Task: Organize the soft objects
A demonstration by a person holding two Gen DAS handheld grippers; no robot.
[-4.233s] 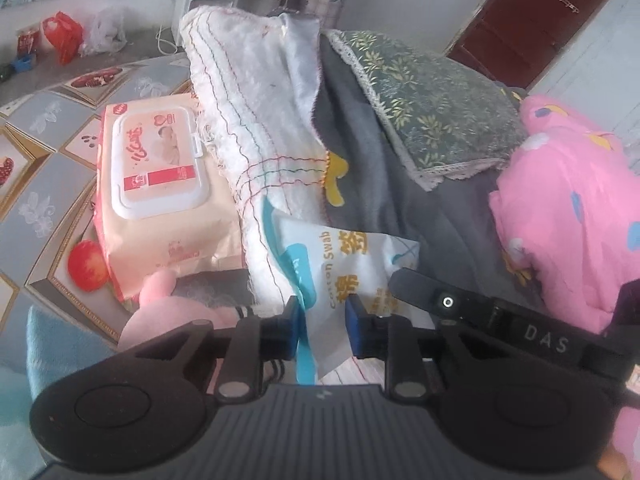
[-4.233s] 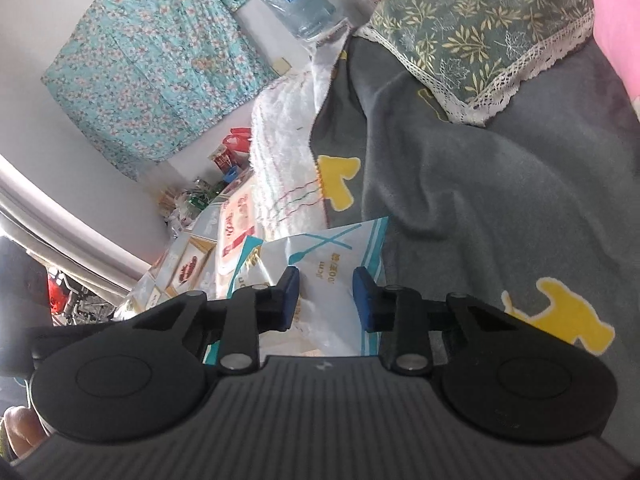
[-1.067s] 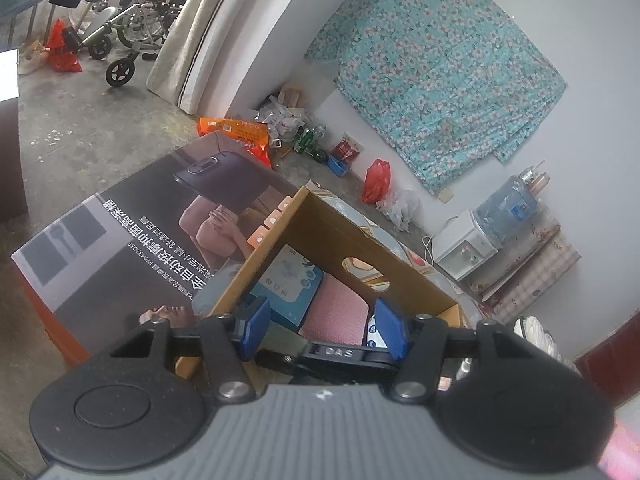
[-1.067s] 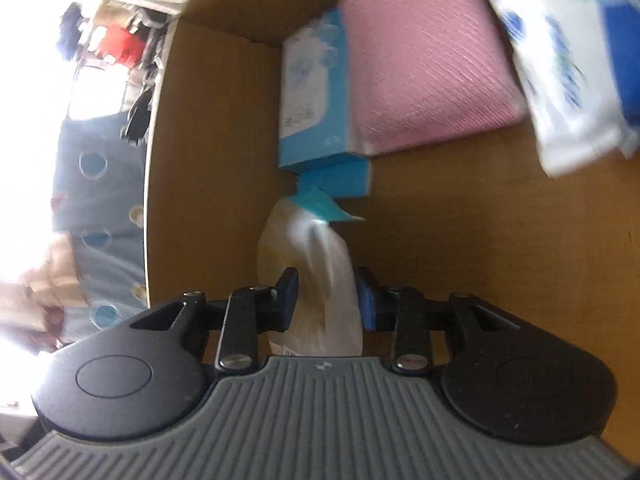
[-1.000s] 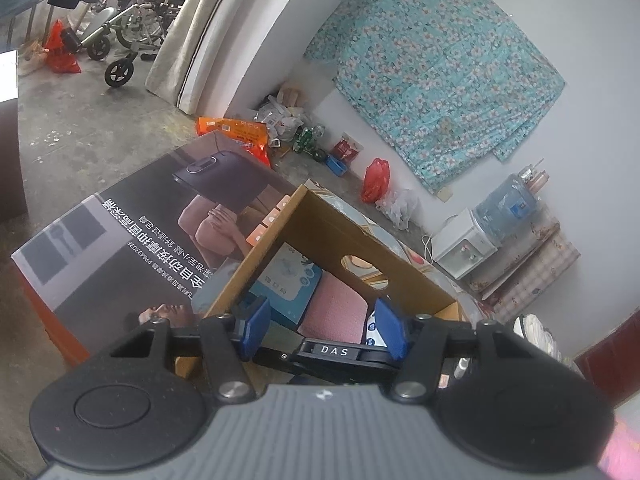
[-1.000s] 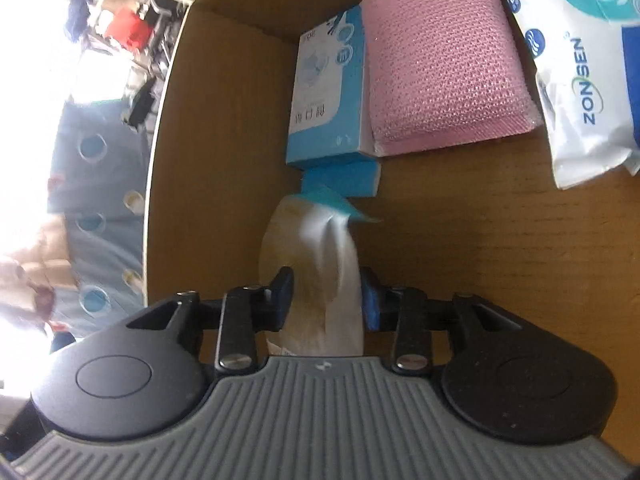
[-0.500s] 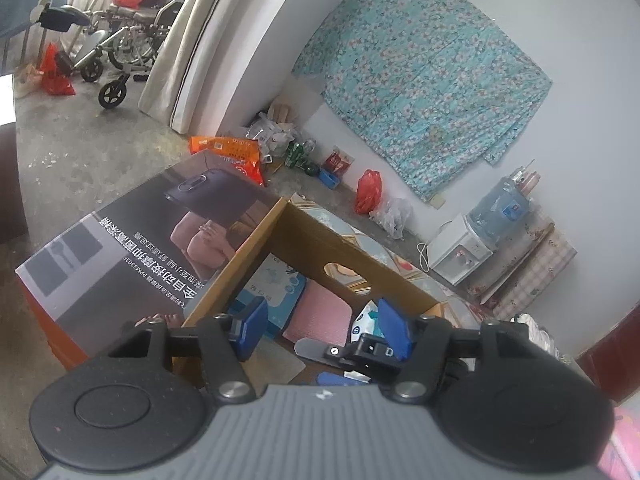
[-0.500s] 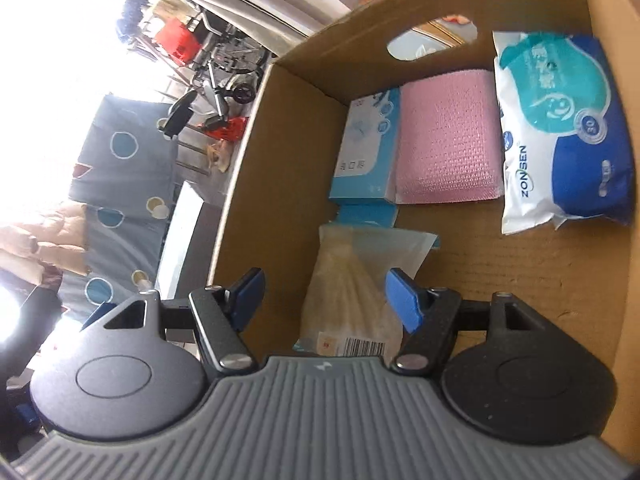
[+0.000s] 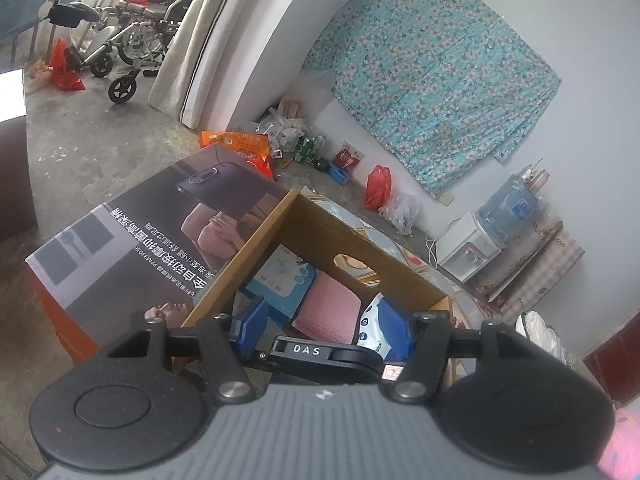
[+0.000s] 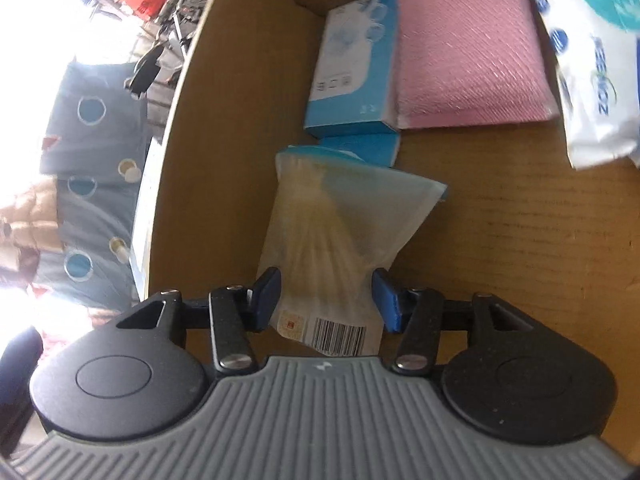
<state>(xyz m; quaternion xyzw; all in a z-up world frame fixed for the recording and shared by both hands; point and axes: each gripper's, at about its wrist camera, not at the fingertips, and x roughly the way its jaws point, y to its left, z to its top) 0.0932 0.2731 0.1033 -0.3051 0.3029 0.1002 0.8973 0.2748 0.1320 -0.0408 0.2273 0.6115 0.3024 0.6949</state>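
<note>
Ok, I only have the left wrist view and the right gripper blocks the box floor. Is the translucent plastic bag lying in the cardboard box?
Observer: Yes. The translucent plastic bag lies flat on the floor of the cardboard box, its barcode end nearest the right gripper.
Operator: Is it gripped?
Observer: Seemingly not. The fingers have just been closing and flank the bag, but they show no squeeze on it.
Operator: Where does its far end sit?
Observer: It reaches the near end of the light blue carton, which lies beside the pink folded cloth.
</note>
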